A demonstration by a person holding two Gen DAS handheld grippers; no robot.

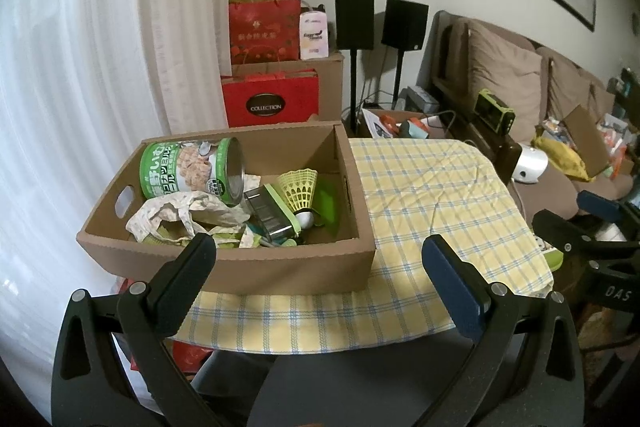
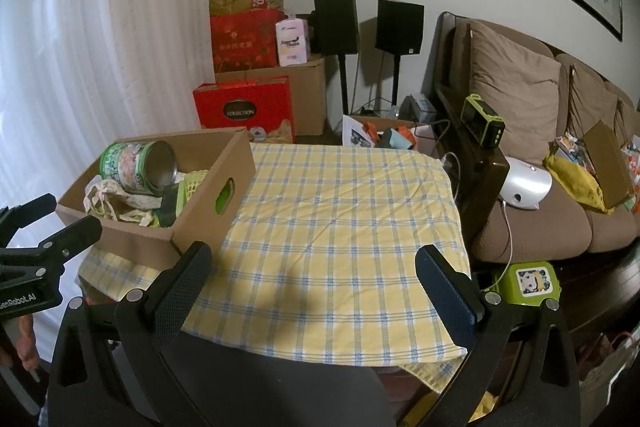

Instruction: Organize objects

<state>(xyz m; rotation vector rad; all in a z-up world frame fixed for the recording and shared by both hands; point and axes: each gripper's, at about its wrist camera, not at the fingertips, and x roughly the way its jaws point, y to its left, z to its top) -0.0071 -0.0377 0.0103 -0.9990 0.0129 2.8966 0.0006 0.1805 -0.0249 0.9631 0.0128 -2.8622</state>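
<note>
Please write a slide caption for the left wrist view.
Open left tongs before a cardboard box of clutter.

Daylight thru white curtain on left, blown out w/ glare. Rest of room dimmer, warm. Soft shadows of tongs on checked cloth. Strong fisheye bend + dark vignette at corners. Focus mostly sharp.

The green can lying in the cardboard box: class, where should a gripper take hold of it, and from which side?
Grip the green can across its round body, coming down from above. It lies tilted on crumpled paper inside the cardboard box, whose walls block a sideways approach. Its open mouth faces the shuttlecock.
</note>
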